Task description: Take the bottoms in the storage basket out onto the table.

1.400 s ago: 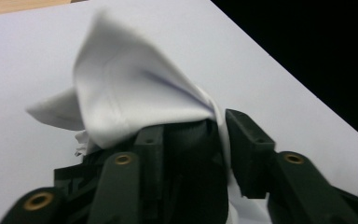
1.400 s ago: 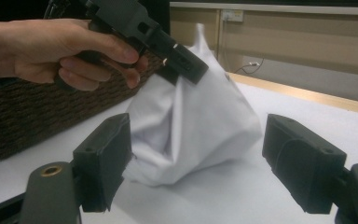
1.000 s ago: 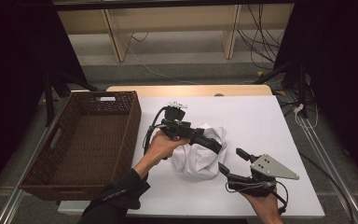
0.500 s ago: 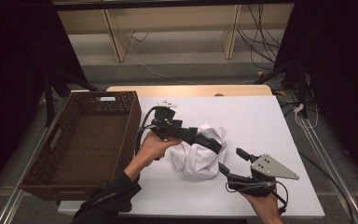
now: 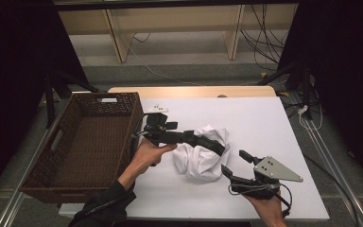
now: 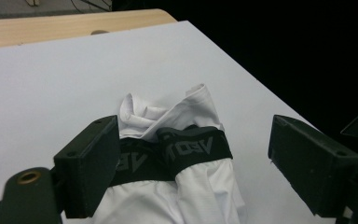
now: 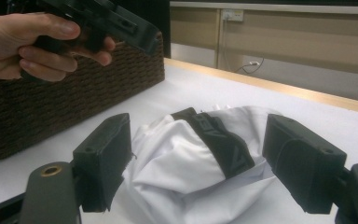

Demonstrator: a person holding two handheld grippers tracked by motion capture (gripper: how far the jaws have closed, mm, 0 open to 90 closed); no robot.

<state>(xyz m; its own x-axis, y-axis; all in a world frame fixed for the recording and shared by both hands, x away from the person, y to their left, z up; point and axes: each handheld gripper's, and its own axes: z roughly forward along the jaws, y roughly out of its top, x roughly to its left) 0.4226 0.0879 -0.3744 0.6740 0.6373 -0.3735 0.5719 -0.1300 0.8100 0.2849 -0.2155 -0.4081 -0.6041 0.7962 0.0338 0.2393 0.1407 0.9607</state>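
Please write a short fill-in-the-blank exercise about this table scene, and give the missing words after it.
1. The white garment has a ____ waistband.
2. The wicker basket stands at the ____ side of the table in the high view.
3. The jaws of the left gripper stand ____ over the garment.
4. The right gripper has a grey ____ plate on top.

Missing words: black; left; open; three-cornered

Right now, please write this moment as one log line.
left gripper: jaws just opening over white garment | right gripper: open beside it | basket: left
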